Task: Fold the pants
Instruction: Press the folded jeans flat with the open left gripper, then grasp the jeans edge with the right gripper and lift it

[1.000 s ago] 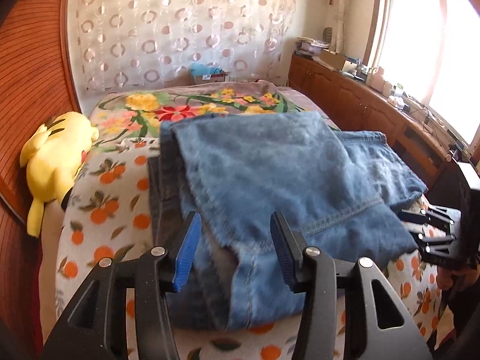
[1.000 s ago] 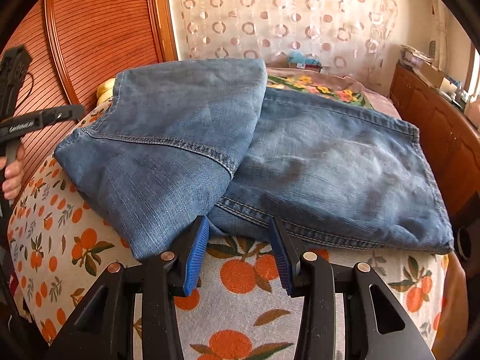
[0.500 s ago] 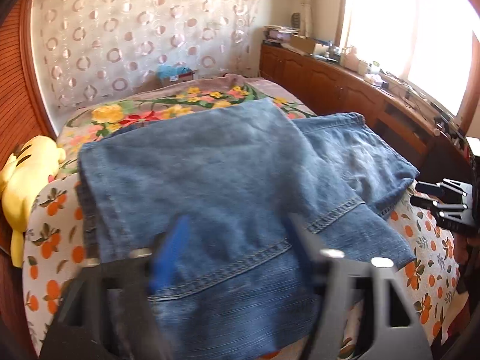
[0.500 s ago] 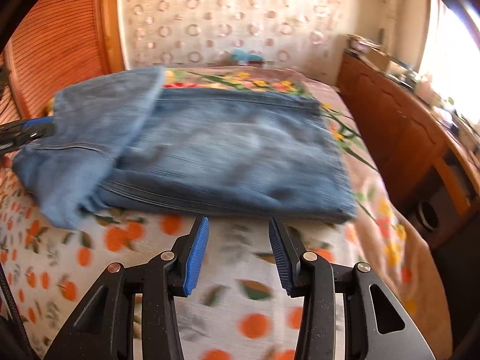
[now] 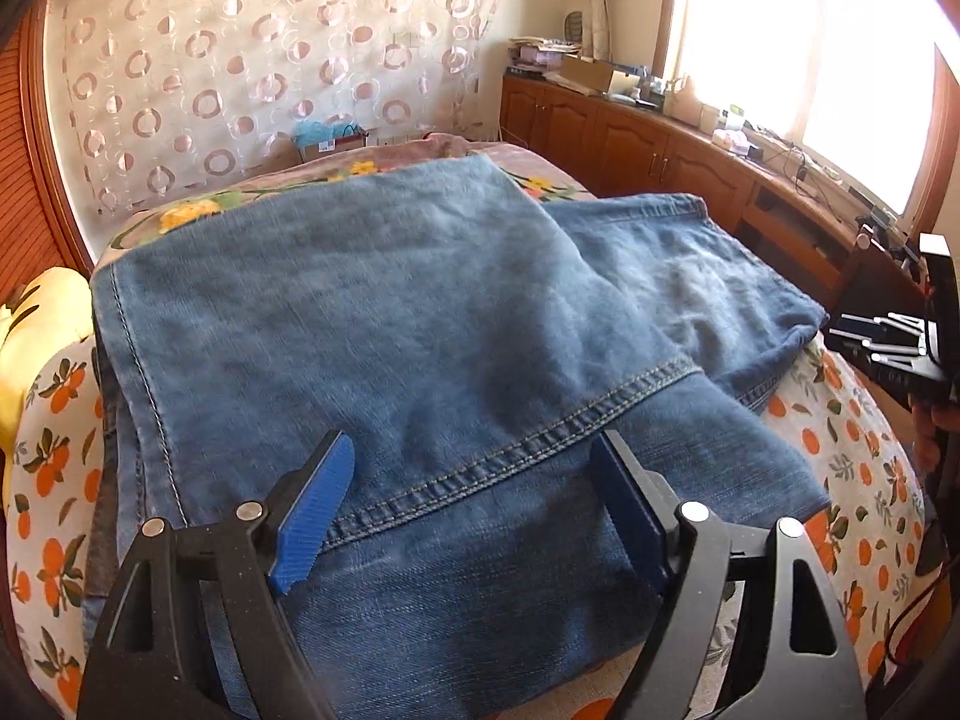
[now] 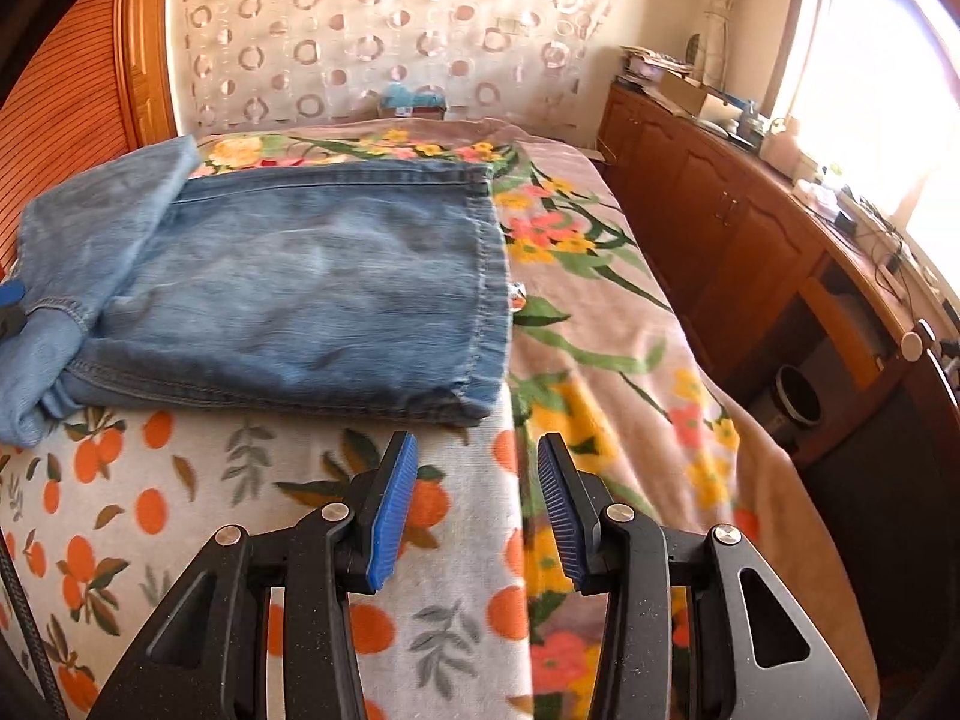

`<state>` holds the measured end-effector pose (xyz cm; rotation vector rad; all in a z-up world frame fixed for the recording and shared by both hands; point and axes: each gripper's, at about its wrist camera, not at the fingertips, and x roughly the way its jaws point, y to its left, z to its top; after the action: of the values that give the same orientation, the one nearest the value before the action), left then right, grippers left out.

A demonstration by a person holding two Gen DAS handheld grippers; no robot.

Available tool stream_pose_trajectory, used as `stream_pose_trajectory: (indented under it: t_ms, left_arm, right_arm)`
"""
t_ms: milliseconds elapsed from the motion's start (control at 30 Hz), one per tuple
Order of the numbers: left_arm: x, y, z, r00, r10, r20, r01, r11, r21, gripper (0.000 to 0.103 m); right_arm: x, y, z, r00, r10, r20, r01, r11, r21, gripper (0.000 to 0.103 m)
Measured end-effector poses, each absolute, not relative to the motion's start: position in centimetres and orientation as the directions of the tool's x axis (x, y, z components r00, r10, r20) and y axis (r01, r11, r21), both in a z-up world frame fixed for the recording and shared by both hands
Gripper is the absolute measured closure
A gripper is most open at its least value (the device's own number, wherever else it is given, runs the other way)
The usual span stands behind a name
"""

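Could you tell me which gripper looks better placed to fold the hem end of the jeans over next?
Probably the right gripper: open, just short of the blue denim jeans' hem corner. The left gripper hovers over the already folded part.

Matt denim pants [image 5: 420, 312], glossy wood cabinets [image 6: 720, 222]

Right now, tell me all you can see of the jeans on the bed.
The jeans are faded blue denim with pale double-stitched seams. One part is folded over the rest, its edge running diagonally. They lie flat on the orange-print blanket, hem end toward the floral cover. Neither gripper holds them: the left gripper hovers open above, the right gripper short of the hem.
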<state>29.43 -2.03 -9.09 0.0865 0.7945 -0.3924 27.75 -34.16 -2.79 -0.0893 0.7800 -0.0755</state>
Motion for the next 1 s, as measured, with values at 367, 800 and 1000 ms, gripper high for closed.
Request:
stream_pose_trajectory:
  t_ms: [367, 800, 1000]
  left_arm:
    - [29.1, -2.0, -9.9, 0.644, -0.295, -0.706, 0.372, 0.927, -0.048, 0.021]
    - [29.4, -2.6, -10.2, 0.632, -0.252, -0.733, 0.366, 0.93, -0.003, 0.021]
    - [29.5, -2.1, -10.3, 0.622, -0.266, -0.736, 0.366, 0.93, -0.027, 0.02]
  right_arm:
    - [30.4, -34.6, -2.8, 0.698, -0.089, -0.711, 0.023, 0.995, -0.102, 0.06]
    - [31.0, -34.4, -2.5, 0.714, -0.068, -0.697, -0.002, 0.995, -0.099, 0.069]
    - [30.5, -34.3, -2.2, 0.734, -0.042, -0.678, -0.027, 0.996, -0.09, 0.089]
